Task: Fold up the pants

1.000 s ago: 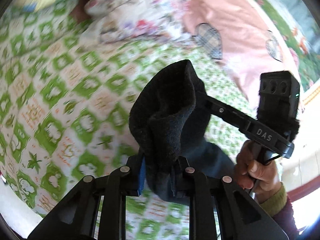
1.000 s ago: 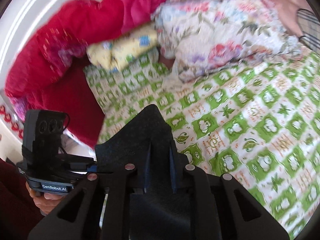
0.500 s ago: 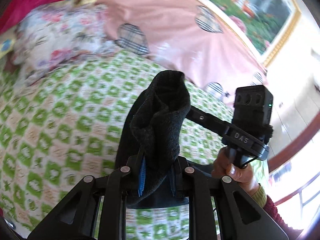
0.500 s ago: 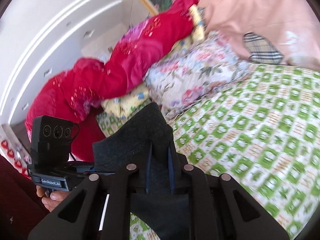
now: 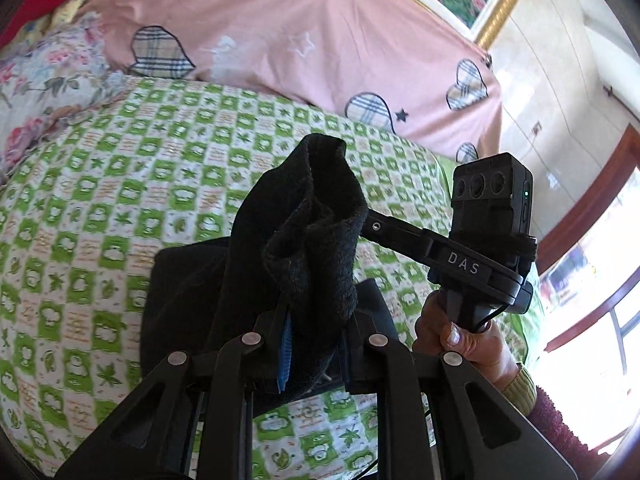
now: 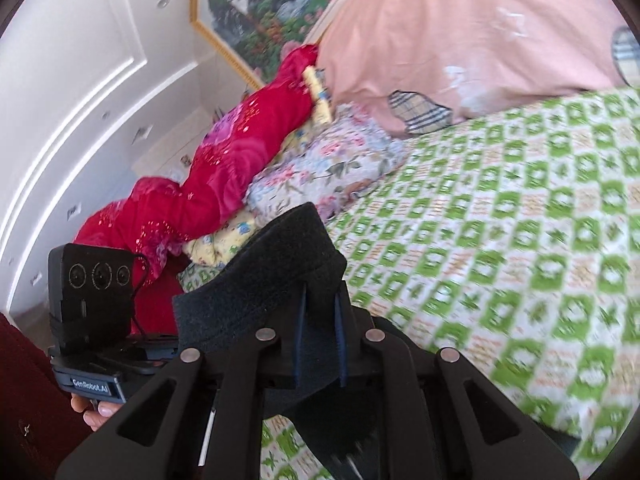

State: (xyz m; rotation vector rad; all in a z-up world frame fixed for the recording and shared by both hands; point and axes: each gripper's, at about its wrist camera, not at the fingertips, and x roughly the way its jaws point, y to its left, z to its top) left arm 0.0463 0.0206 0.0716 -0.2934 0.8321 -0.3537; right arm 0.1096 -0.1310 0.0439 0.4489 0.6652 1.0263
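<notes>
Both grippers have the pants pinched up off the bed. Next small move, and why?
Probably carry the lifted edge across and lower it onto the part of the pants lying on the green checked sheet. Left gripper and right gripper are both shut on bunched dark cloth, so nothing needs regrasping first.

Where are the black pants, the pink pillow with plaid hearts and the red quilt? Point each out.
black pants (image 5: 308, 240), left wrist view, bunched fabric above the fingers.
pink pillow (image 5: 280, 32), left wrist view, plain middle.
red quilt (image 6: 240, 160), right wrist view, middle of the roll.
</notes>
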